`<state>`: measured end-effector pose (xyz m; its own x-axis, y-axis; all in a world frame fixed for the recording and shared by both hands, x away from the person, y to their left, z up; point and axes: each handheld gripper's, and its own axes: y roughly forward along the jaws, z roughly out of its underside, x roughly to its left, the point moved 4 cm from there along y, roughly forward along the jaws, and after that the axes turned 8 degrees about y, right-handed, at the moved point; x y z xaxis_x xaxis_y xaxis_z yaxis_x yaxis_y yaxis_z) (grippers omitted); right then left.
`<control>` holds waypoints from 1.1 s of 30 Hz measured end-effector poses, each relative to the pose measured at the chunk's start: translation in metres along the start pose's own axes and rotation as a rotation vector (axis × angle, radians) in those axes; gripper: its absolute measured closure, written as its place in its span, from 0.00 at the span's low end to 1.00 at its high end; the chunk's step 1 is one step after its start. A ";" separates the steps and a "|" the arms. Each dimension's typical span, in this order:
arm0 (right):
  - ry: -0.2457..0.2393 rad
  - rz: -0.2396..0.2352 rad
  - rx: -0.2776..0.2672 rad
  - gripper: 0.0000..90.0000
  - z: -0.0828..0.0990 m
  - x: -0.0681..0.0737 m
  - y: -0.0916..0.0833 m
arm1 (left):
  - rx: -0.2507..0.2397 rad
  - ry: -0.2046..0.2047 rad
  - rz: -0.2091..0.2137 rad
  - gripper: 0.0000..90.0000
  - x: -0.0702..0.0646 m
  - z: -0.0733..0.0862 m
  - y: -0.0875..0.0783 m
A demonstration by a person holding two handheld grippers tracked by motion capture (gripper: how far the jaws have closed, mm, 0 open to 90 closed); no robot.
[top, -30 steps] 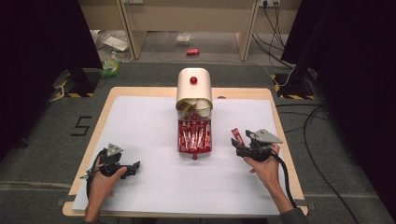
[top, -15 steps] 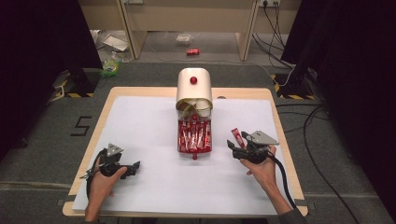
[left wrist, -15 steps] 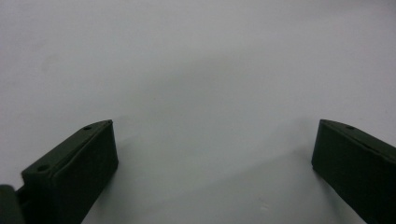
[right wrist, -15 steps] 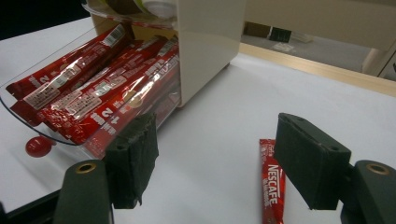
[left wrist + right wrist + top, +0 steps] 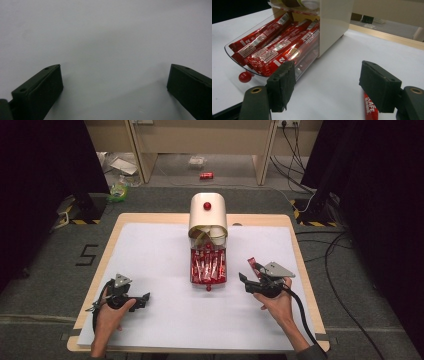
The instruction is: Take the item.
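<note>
A cream dispenser (image 5: 207, 215) stands at mid-table. Its clear drawer (image 5: 207, 267) is pulled out and holds several red stick packets (image 5: 274, 47); a red knob (image 5: 244, 77) sits at the drawer's front. One loose red packet (image 5: 255, 265) lies on the white sheet right of the drawer, and in the right gripper view this packet (image 5: 370, 107) lies under the right-hand jaw, not between the pads. My right gripper (image 5: 245, 282) (image 5: 329, 77) points at the drawer's side; its jaws have just been opening and hold nothing. At the front left, my left gripper (image 5: 146, 299) (image 5: 115, 82) rests open over bare sheet.
The white sheet (image 5: 150, 250) covers the wooden table (image 5: 295, 240). A cable (image 5: 300, 310) trails from the right gripper over the table's front right. Beyond the table, on the floor, are cables, litter and a red can (image 5: 206, 175).
The right gripper has edged slightly left and toward the person, away from the loose packet. The left hand has not moved.
</note>
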<state>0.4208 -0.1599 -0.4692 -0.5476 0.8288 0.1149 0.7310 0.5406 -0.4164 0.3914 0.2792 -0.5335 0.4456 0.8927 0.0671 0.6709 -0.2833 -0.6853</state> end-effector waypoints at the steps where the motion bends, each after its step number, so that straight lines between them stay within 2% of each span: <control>1: 0.000 -0.002 0.000 0.32 0.000 0.001 0.000 | 0.000 0.000 0.000 0.00 0.000 0.000 0.000; 14: -0.011 -0.046 0.014 0.32 0.007 0.017 0.003 | 0.000 0.000 0.000 0.00 0.000 0.000 0.000; 33: -0.023 -0.081 0.039 0.30 0.015 0.029 0.008 | 0.001 0.001 -0.001 0.00 0.000 0.000 0.000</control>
<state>0.4045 -0.1340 -0.4830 -0.6139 0.7788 0.1287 0.6680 0.5994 -0.4410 0.3915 0.2791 -0.5335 0.4453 0.8928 0.0682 0.6707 -0.2821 -0.6859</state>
